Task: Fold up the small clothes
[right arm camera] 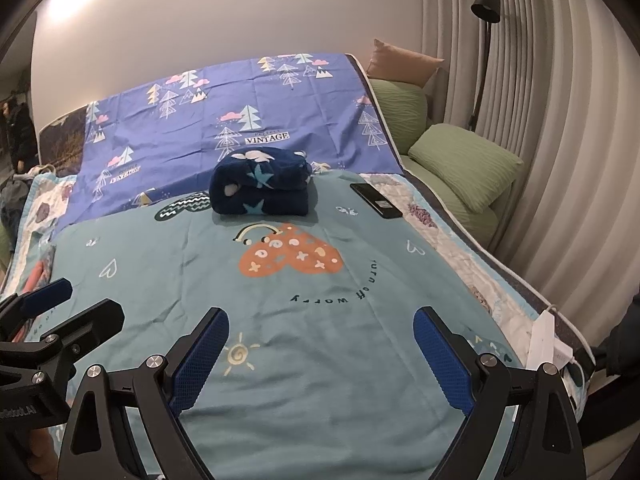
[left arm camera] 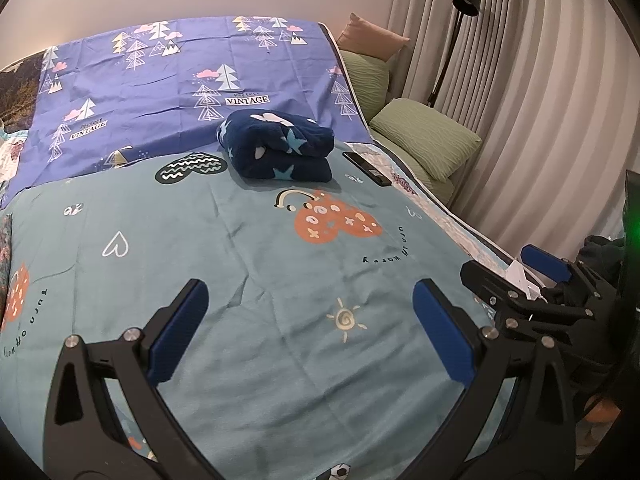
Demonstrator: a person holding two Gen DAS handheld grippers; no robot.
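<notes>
A folded navy fleece garment with stars (left arm camera: 278, 148) lies on the bed where the teal sheet (left arm camera: 240, 264) meets the purple sheet; it also shows in the right wrist view (right arm camera: 262, 184). My left gripper (left arm camera: 310, 324) is open and empty, low over the teal sheet, well short of the garment. My right gripper (right arm camera: 322, 356) is open and empty too, beside the left one. The right gripper shows at the right edge of the left wrist view (left arm camera: 516, 268), and the left gripper at the left edge of the right wrist view (right arm camera: 60, 304).
A black phone (left arm camera: 366, 168) lies on the bed right of the garment, also in the right wrist view (right arm camera: 376, 200). Green pillows (left arm camera: 428, 136) and a floor lamp (left arm camera: 464, 4) stand at the right by the curtains. A purple tree-print sheet (left arm camera: 180, 80) covers the far half.
</notes>
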